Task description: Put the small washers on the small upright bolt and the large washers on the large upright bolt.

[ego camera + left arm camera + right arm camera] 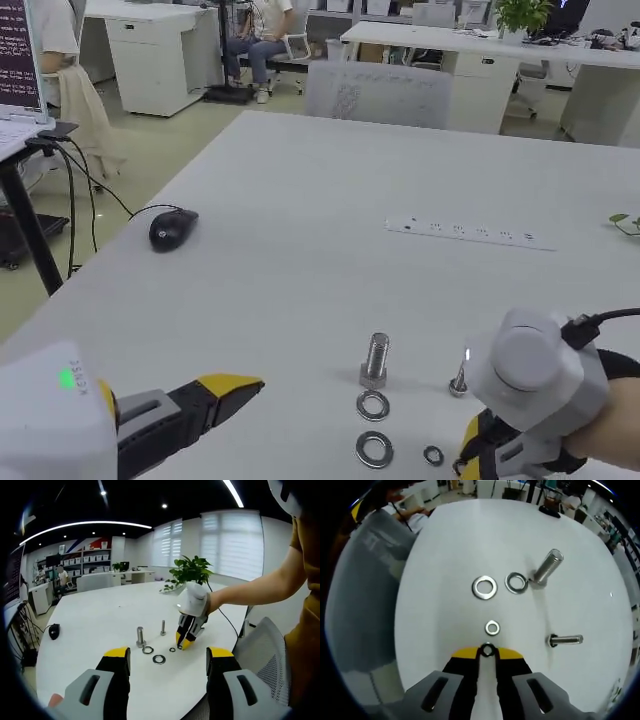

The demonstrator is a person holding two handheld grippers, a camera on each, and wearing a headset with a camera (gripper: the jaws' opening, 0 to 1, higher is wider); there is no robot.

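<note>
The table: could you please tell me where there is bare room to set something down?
Bare: the stretch between mouse and power strip, and from mouse to large bolt. Crowded: the near edge around that bolt, the small bolt, washers and right gripper.

You have nothing readable here. The screen (18,55) far up and left of the mouse (172,228) carries pale lines of text too small to make out, and the dark print beside the green light (67,379) on your left gripper (248,388) is blurred.
</note>
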